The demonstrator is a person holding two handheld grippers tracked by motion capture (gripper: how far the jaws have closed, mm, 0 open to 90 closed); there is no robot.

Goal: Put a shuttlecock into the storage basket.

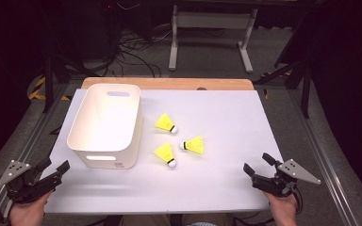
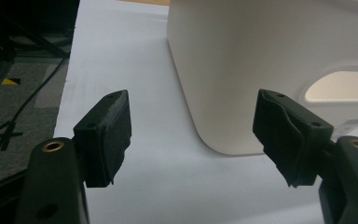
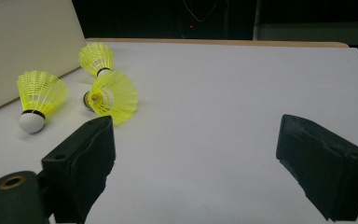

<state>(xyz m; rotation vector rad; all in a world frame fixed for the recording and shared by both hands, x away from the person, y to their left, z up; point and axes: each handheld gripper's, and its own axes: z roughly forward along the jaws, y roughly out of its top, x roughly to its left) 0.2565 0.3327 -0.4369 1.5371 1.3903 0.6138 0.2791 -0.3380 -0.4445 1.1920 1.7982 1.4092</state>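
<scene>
Three yellow shuttlecocks lie on the white table top point(image 1: 217, 183), just right of a white plastic bin point(image 1: 104, 149): one at the back point(image 1: 165, 122), one to the right point(image 1: 194, 145), one at the front point(image 1: 165, 153). My left gripper point(image 1: 56, 165) hovers at the table's front left corner, open with nothing between its fingers, and points at the bin's near corner point(image 2: 242, 70). At the front right, my right gripper point(image 1: 257, 162) is open and holds nothing. In the right gripper view, the shuttlecocks point(image 3: 39, 93) point(image 3: 114, 95) point(image 3: 97, 57) lie ahead to the left of the gripper point(image 3: 196, 154).
The bin has handle slots in its end walls and looks to hold nothing. A wooden strip point(image 1: 169, 83) borders the table's far edge. Beyond it stand a white metal frame point(image 1: 212, 21) and cables on the floor. Bare table surface stretches to the right of the shuttlecocks.
</scene>
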